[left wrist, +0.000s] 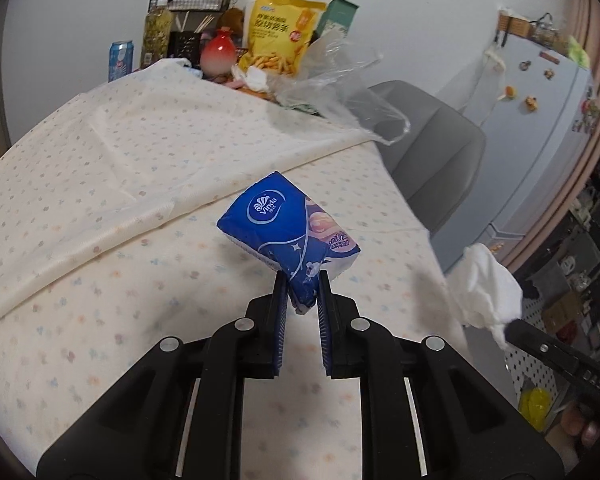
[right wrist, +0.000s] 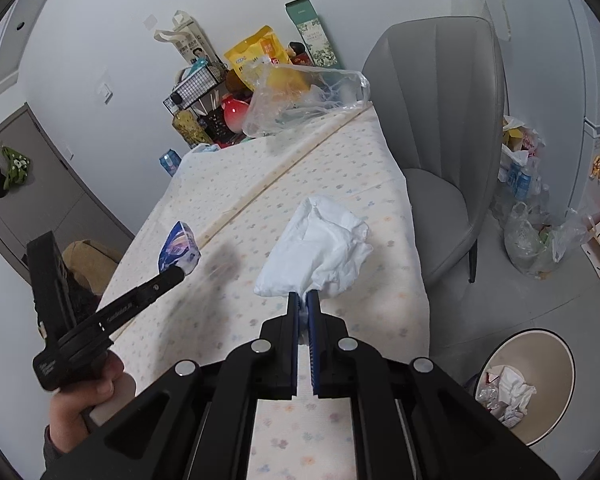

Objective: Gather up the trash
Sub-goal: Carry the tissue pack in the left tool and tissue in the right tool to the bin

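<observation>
A: Our left gripper point(left wrist: 303, 285) has its jaws pinched on one corner of the blue tissue pack point(left wrist: 288, 232), which hangs clear above the flowered tablecloth point(left wrist: 100, 184)

B: And our right gripper point(right wrist: 303, 300) is clamped nearly closed on the crumpled white tissue point(right wrist: 320, 248), also off the cloth

A: So we judge the pick-up is done on both sides, and we're at the carry

B: The waste bin point(right wrist: 556, 364) sits on the floor to our right, below the table edge, near the grey chair point(right wrist: 440, 128). Next we'd need to swing both loads over its mouth before letting go

A: The pack hangs by a corner only, so we should move it gently
</observation>
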`<state>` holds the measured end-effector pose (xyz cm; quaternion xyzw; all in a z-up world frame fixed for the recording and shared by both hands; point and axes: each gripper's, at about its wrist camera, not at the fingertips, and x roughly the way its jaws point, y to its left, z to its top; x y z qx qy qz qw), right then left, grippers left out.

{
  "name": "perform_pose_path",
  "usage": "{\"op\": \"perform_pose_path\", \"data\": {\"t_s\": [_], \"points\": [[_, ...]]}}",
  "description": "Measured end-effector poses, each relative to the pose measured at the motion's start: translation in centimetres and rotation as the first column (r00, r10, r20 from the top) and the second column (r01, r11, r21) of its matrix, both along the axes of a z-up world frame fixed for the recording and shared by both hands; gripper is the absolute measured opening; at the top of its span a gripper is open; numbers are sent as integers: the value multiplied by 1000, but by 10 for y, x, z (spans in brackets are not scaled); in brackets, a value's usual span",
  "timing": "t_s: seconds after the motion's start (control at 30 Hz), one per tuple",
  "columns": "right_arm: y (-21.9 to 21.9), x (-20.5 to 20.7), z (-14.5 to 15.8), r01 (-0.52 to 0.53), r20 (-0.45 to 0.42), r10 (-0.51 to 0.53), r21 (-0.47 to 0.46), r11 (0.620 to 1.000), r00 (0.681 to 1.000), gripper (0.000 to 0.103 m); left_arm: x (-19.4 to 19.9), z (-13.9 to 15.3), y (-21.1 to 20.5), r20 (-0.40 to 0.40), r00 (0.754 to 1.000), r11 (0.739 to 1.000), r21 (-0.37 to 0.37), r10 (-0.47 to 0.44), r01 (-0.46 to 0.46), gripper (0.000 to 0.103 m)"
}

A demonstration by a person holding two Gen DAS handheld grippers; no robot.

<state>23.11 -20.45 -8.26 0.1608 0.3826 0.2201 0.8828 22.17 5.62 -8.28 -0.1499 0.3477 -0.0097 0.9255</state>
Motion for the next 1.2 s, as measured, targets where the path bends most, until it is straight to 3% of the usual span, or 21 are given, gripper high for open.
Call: {"op": "perform_pose_path", "data": {"t_s": [0.27,0.67,1.2], "points": [[-26,-24,9,32,30,-33,21,999,999,5,-29,20,-33,48,997,998,6,-56,56,15],[-106,-58,18,156,61,-159,45,987,985,5,-40,31,-108,70,982,985,25,-174,173,15],[-194,-60,-33,304,-37,-302,62,951,953,5,-18,6,-198,-3,953,951,59,-304,303,15]]}}
